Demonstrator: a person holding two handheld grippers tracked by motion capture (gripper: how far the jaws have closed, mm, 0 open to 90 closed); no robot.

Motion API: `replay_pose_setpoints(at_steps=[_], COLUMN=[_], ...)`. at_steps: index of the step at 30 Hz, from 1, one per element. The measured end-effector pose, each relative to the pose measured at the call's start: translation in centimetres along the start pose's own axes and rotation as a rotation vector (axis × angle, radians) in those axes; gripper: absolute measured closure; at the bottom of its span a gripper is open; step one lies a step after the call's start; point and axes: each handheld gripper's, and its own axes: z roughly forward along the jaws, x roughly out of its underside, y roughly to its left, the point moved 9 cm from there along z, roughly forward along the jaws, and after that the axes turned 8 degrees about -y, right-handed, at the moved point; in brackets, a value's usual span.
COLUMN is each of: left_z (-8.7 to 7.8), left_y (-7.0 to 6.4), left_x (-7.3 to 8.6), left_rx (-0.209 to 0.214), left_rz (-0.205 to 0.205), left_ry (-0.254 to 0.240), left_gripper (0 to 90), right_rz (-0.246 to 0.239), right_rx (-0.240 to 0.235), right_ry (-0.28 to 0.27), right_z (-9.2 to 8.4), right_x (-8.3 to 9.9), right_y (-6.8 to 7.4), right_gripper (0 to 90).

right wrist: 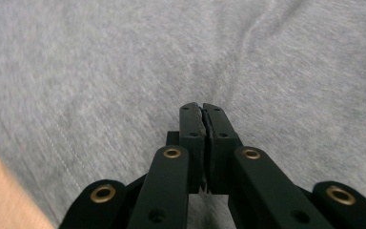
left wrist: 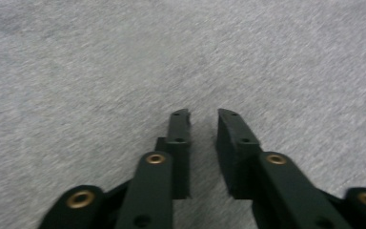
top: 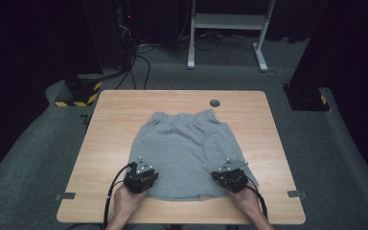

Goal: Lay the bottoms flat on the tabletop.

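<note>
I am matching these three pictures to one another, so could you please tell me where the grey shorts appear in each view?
High view: the grey shorts lie flat mid-table, waistband at the far side.
Left gripper view: their fabric spreads behind the left tool, jaws slightly apart.
Right gripper view: fabric behind the closed right tool.
Shared landmark: the grey fabric itself.

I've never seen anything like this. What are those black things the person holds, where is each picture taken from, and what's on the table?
No robot here: a person holds a handheld black pincer in each hand, the left tool and the right tool. The wide picture comes from a camera above the wooden table. The other two come from small cameras riding on each tool, looking along its jaws. Grey shorts lie spread flat on the table. In the left gripper view the left tool has its jaws apart, above the cloth. In the right gripper view the right tool has its jaws closed together; whether they pinch any fabric cannot be told.
</note>
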Motion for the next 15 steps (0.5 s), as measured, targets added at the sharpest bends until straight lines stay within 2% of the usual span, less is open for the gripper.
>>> replay_pose_setpoints(at_steps=[2, 4, 7, 9, 11, 13, 15], left_z=[-0.3, -0.6, -0.7, -0.7, -0.7, -0.8, -0.9], left_y=[0.0, 0.1, -0.1, -0.1, -0.1, -0.1, 0.0], left_x=[0.2, 0.4, 0.5, 0.5, 0.5, 0.6, 0.7], left_rx=[0.005, 0.005, 0.011, 0.016, 0.020, 0.027, 0.027], left_rz=[0.007, 0.006, 0.011, 0.014, 0.009, -0.005, -0.006], left_ry=[0.007, 0.006, 0.001, 0.002, 0.000, -0.002, -0.007], left_gripper=[81.5, 84.2, 87.6, 88.9, 89.2, 89.4, 89.4], right_rz=[-0.008, 0.003, 0.046, 0.072, 0.055, 0.019, -0.021], right_rx=[-0.008, -0.018, -0.018, -0.038, -0.052, -0.069, -0.071], right_ry=[0.003, -0.008, -0.061, -0.104, -0.100, -0.073, -0.031], right_z=[-0.3, -0.6, -0.9, -0.8, -0.5, 0.2, 0.9], right_x=[0.2, 0.3, -0.3, -1.3, -1.6, -1.7, -1.4], right_y=[0.2, 0.3, 0.4, 1.1, 1.8, 3.0, 3.8], right_gripper=[87.2, 85.7, 75.0, 70.5, 68.7, 69.2, 75.8])
